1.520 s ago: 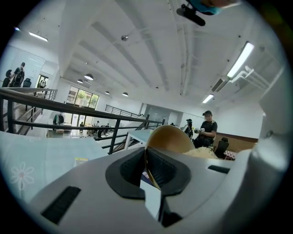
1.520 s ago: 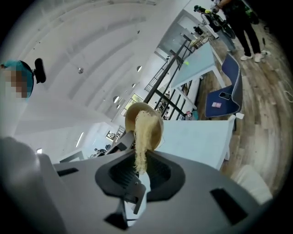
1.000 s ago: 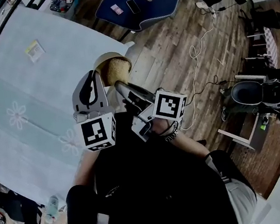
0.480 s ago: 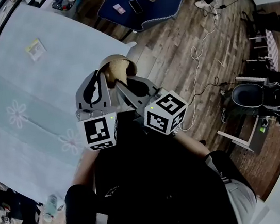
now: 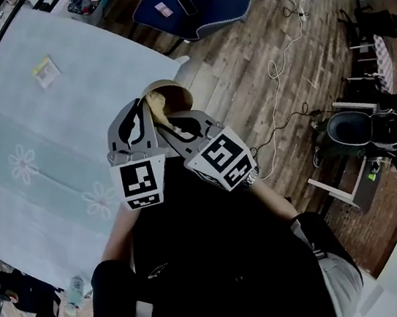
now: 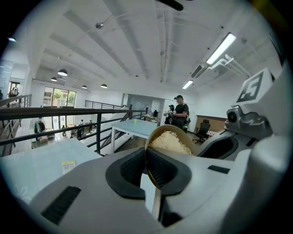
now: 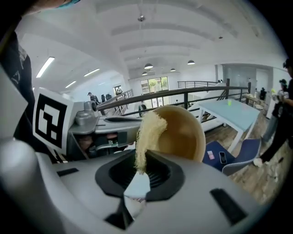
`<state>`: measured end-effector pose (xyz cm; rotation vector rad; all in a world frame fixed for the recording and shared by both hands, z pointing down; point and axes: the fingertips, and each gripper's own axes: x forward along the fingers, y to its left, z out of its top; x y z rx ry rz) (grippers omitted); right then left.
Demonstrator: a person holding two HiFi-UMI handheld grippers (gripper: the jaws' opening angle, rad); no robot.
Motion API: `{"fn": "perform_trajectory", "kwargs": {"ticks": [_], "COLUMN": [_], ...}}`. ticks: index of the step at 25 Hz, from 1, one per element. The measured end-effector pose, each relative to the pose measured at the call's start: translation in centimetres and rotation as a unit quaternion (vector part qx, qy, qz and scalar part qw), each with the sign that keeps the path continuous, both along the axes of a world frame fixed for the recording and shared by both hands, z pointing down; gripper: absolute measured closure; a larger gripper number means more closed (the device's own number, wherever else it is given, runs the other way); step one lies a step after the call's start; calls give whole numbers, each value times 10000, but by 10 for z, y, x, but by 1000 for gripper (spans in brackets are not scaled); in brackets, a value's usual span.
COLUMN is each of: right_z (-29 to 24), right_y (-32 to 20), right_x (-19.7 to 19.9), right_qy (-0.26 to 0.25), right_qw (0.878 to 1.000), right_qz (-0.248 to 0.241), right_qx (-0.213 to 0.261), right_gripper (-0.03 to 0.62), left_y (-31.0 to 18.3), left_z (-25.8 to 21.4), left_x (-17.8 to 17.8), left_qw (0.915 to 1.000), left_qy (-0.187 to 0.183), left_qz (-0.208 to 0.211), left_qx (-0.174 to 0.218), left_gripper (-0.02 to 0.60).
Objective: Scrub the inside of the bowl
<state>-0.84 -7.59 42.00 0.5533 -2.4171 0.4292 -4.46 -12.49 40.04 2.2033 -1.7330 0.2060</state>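
A tan wooden bowl (image 5: 170, 92) is held in the air over the table's near edge, tilted on its side. My left gripper (image 5: 149, 117) is shut on the bowl's rim; in the left gripper view the rim (image 6: 149, 157) runs upright between the pads. My right gripper (image 5: 171, 126) is shut on a pale yellow fibrous scrub pad (image 7: 146, 135), whose far end lies against the inside of the bowl (image 7: 183, 132). The pad (image 6: 169, 141) also shows inside the bowl in the left gripper view. In the head view the pad is mostly hidden by the grippers.
A light blue table (image 5: 41, 141) with flower prints and a yellow note (image 5: 45, 70) lies to the left. A blue chair (image 5: 197, 3) carrying a phone stands beyond. Cables (image 5: 280, 60) trail over the wood floor, and a round stool (image 5: 357, 130) stands at right.
The right gripper has swung left and closer to the left one, carrying the pad further into the bowl. The bowl stays clamped and has barely moved.
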Motion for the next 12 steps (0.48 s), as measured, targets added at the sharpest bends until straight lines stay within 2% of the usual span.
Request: {"fn": "perform_trajectory", "kwargs": {"ticks": [5,9,12], "right_z": [2,-3,0], "right_y": [9,-1,-19], "right_x": [2,7,13], "right_qy": [121,347,875], "right_qw": [9994,9989,9939], "right_qz": [-305,-196,100], "right_qx": [-99,241,664], "right_gripper": [545,545,545], "left_y": [0,-2,-1], "left_z": [18,24,22], "left_x": [-20,-31,-28], "left_qw": [9985,9973,9980], "left_qy": [192,200,126], "left_qz": [-360,-510,-401], "left_qx": [-355,-481,-472], "left_gripper": [558,558,558]}}
